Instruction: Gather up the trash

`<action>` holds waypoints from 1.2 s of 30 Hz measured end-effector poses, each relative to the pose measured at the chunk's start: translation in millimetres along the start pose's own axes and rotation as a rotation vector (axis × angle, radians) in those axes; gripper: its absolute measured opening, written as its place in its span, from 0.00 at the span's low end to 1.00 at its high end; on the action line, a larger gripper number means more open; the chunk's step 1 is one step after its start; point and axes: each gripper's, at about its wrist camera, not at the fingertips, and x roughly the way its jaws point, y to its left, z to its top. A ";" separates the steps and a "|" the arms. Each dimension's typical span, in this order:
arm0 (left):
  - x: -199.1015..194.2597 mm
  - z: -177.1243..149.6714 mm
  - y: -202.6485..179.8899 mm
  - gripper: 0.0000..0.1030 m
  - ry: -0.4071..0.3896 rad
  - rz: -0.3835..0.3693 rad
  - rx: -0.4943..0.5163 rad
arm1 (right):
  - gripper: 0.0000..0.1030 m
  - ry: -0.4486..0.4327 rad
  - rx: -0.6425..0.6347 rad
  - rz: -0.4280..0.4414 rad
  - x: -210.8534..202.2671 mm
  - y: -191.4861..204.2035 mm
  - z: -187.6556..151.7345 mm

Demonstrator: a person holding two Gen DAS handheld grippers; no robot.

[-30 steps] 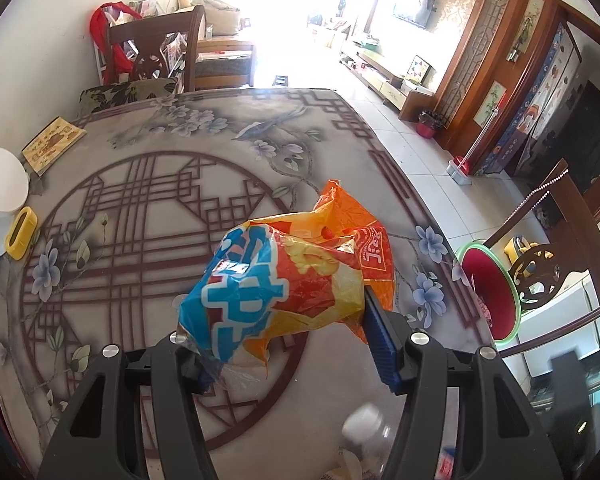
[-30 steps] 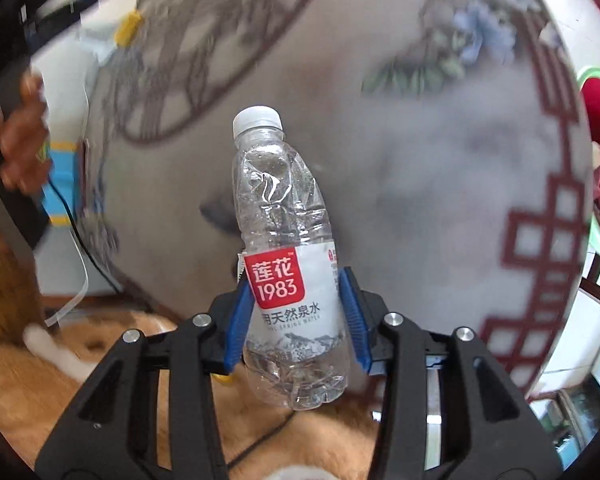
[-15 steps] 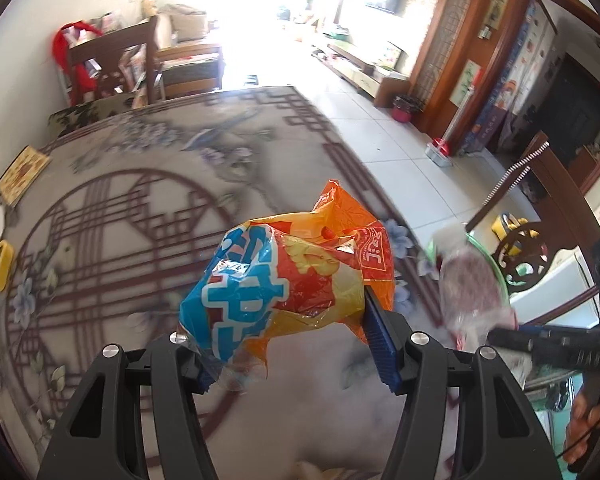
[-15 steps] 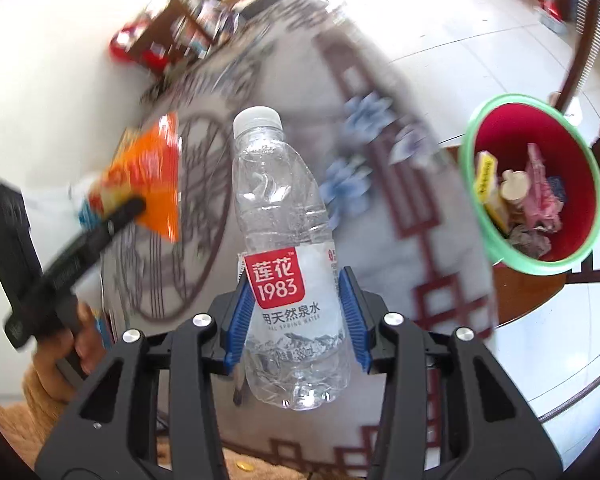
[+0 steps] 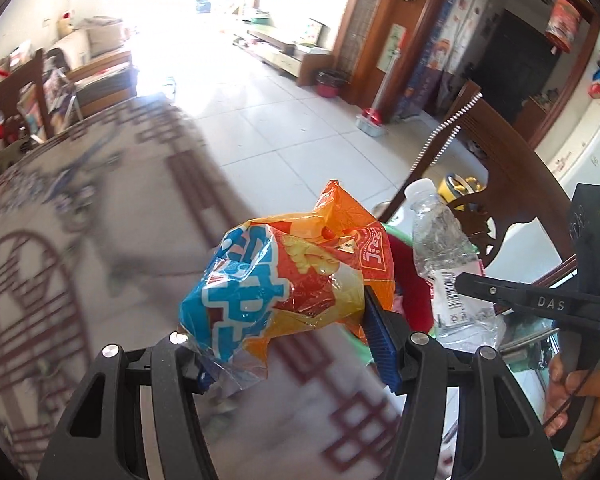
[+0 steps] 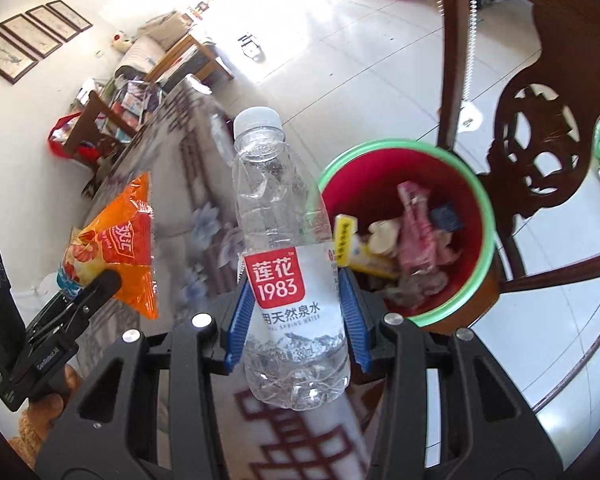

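The left gripper (image 5: 288, 344) clamps a crumpled snack bag (image 5: 288, 280). The right gripper (image 6: 296, 316) clasps an upright water bottle (image 6: 288, 264); a red bin (image 6: 476, 216), seemingly on a chair, sits at its two o'clock.

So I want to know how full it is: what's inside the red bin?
The red bin holds a yellow carton, pink wrappers and other scraps. The bottle covers its near-left part, and what lies below the pile is hidden.

Both wrist views look close along their fingers, sharing the red bin (image 6: 404, 236), each catching the other tool.
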 end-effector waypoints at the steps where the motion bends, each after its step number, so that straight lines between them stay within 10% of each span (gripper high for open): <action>1: 6.7 3.7 -8.0 0.55 0.007 -0.006 0.007 | 0.40 -0.007 0.005 -0.007 -1.2 -6.3 3.2; 13: 51.8 28.1 -56.2 0.55 0.044 -0.029 0.062 | 0.41 -0.024 0.064 -0.039 5.2 -58.5 30.8; 23: 89.4 25.8 -78.5 0.55 0.122 -0.069 0.073 | 0.74 -0.119 0.092 -0.104 -15.3 -68.8 31.6; 36: 62.3 20.1 -72.4 0.79 0.084 -0.052 0.132 | 0.80 -0.233 0.081 -0.180 -55.6 -46.9 -7.1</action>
